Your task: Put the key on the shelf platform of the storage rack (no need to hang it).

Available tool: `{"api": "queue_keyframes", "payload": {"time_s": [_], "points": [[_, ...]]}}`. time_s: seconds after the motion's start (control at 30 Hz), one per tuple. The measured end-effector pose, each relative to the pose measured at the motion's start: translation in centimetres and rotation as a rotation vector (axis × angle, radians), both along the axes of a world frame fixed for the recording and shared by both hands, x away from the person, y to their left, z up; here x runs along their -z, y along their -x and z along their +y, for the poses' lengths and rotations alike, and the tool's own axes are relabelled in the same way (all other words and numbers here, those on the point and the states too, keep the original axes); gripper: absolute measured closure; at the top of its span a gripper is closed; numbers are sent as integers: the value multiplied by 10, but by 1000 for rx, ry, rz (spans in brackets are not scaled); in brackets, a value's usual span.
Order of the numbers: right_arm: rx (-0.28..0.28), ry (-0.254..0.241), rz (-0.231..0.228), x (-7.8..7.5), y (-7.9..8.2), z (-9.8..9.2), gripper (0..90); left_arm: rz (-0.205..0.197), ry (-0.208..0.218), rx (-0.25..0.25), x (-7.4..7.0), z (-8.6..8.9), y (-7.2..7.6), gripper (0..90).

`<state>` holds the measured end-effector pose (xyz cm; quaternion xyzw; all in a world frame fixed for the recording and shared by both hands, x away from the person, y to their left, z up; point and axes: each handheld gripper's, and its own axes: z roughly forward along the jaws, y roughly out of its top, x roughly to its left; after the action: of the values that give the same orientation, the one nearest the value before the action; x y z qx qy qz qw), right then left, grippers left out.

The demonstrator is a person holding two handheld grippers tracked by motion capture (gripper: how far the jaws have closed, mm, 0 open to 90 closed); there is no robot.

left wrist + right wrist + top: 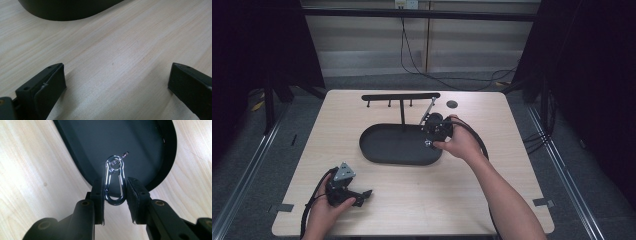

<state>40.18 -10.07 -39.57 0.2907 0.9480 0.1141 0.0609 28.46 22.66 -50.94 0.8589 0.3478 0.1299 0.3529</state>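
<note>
A silver carabiner with a small ring at its top is pinched between the pads of my right gripper. It hangs over the near end of a black oval tray. From above, the right gripper sits at the right end of that tray, with a hand wrapped around it. My left gripper rests low over the table's front left corner. Its jaws stand wide apart with bare wood between them.
A black T-shaped rack with small hooks rises from the far side of the tray. A small dark disc lies on the table behind the right hand. The tray's edge lies ahead of the left gripper.
</note>
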Motion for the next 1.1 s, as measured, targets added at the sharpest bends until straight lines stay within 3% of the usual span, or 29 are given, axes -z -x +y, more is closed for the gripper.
{"api": "queue_keyframes", "payload": {"time_s": [0.33,0.8,1.1], "points": [[19,-12,-16,9,-7,5,687,1,1,1,0,0,0,9],[25,-15,6,30,-14,11,686,-4,-2,1,0,0,0,8],[29,-15,-5,37,-16,16,687,1,-2,3,0,0,0,7]]}}
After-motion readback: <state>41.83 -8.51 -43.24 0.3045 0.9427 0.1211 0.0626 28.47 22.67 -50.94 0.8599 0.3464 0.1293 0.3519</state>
